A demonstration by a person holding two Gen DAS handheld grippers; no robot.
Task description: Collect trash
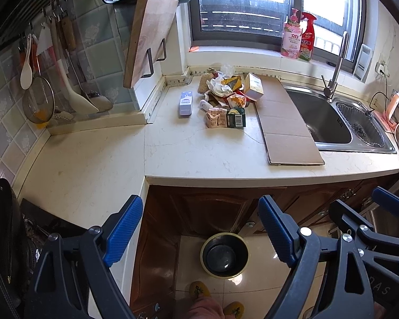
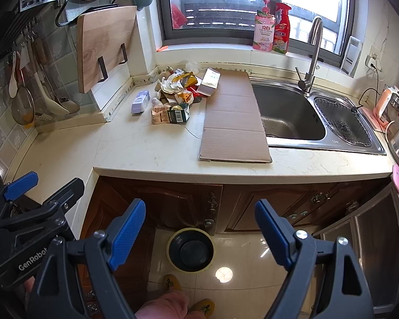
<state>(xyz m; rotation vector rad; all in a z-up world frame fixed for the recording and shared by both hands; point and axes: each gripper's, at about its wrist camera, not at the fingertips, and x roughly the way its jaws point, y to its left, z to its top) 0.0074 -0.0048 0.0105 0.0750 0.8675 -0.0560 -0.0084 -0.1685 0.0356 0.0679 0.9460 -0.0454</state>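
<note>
Both our left gripper and right gripper hung released and empty; the trash pile lay uncollected near the counter's back edge, the bin waiting below.

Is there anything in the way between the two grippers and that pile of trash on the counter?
Nothing visible blocks either. The left gripper and right gripper are both open and held out in front of the counter. Only bare counter lies before the trash pile; the flat cardboard sits beside it.
</note>
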